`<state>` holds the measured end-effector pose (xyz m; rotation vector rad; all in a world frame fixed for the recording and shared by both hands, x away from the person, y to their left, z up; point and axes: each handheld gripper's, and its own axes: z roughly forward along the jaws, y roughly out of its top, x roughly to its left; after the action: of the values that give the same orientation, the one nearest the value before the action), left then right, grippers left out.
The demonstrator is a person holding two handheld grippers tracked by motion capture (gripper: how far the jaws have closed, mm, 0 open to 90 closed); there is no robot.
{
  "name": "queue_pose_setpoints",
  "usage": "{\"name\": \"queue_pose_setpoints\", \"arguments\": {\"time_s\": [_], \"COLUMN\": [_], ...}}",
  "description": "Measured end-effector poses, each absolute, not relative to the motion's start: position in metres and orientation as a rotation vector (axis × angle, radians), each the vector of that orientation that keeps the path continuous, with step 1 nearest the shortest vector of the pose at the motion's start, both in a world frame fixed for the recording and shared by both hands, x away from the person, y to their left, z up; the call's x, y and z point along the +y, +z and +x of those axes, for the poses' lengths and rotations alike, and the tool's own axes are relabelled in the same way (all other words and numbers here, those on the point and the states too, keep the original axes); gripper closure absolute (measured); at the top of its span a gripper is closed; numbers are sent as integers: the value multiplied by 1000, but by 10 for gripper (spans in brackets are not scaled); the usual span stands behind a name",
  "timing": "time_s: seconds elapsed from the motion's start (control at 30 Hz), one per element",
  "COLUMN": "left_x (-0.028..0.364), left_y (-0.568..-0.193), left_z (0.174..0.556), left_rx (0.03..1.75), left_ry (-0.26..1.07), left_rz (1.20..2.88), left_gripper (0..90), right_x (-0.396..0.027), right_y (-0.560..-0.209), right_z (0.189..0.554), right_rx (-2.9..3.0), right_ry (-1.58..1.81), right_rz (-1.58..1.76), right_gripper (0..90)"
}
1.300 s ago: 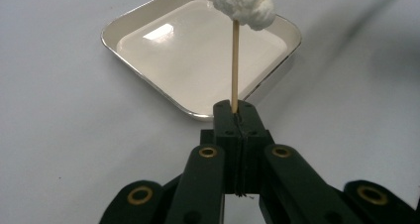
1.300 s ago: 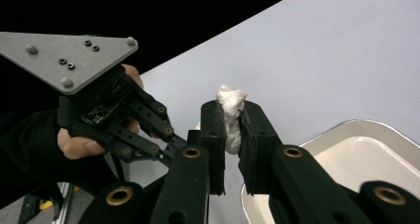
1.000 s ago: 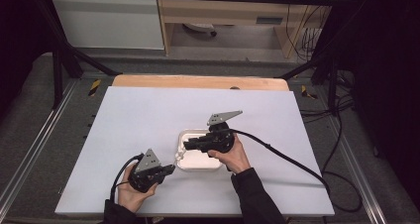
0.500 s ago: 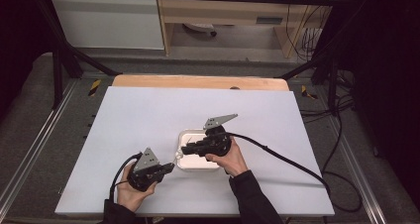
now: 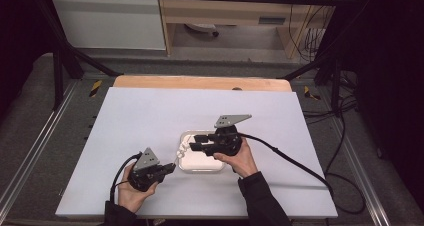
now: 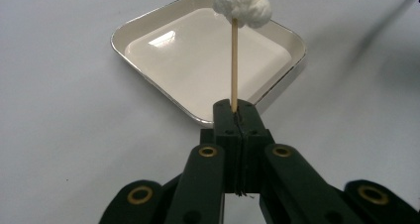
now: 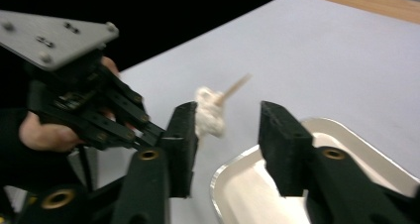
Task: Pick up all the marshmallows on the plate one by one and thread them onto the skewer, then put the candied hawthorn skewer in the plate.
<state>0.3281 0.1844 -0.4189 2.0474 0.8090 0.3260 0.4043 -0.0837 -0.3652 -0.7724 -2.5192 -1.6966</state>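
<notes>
Item: wooden skewer (image 6: 234, 60) carrying white, marshmallow-like lumps (image 6: 242, 6). Location: clamped at its lower end in the left gripper (image 6: 236, 112), whose jaws are pressed together on the stick. In the left gripper view the skewer rises straight from the jaw tips, the white lump sitting at its top, above the far rim of the tray (image 6: 148, 78).

Item: right gripper (image 7: 225, 130). Its jaws have just been opening and stand apart. In the right gripper view a white lump (image 7: 209, 116) on the skewer (image 7: 234, 89) lies between the pads, close to the pad on the left of that view; the picture is blurred, so contact with that pad cannot be judged. The skewer's free tip points away beyond the lump.

Item: shallow white square tray. In the high view it rests on the white table (image 5: 150, 116), between the two grippers, the right gripper (image 5: 196, 142) over it, the left gripper (image 5: 170, 168) just beside its near left corner.
</notes>
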Motion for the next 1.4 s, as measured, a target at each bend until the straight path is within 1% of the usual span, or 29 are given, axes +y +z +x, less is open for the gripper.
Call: {"name": "queue_pose_setpoints", "arguments": {"time_s": [0.07, 0.17, 0.27, 0.43, 0.5, 0.63, 0.97, 1.23, 1.4], "left_x": [184, 184, 186, 187, 186, 186, 184, 183, 181], "left_y": [-419, -418, -417, -416, -416, -416, -415, -408, -402], "left_z": [328, 328, 329, 330, 330, 331, 336, 341, 344], "left_rx": [813, 817, 825, 834, 840, 848, 889, 908, 917], "left_ry": [323, 322, 317, 303, 297, 294, 277, 267, 270], "left_rz": [2047, 2043, 2035, 2028, 2028, 2030, 2044, 2053, 2064], "left_gripper": [889, 889, 889, 889, 889, 889, 889, 888, 888], "right_x": [-89, -96, -105, -123, -131, -146, -186, -210, -221], "right_y": [-367, -372, -377, -387, -393, -403, -425, -434, -439], "right_z": [403, 403, 402, 402, 402, 400, 392, 387, 383], "right_rx": [-2560, -2602, -2661, -2748, -2775, -2792, -2802, -2767, -2770], "right_ry": [-1688, -1691, -1682, -1660, -1624, -1535, -1451, -1441, -1440], "right_rz": [-793, -835, -873, -964, -1004, -1073, -1228, -1317, -1318], "right_gripper": [511, 386, 282, 123, 73, 53, 7, 7, 7]}}
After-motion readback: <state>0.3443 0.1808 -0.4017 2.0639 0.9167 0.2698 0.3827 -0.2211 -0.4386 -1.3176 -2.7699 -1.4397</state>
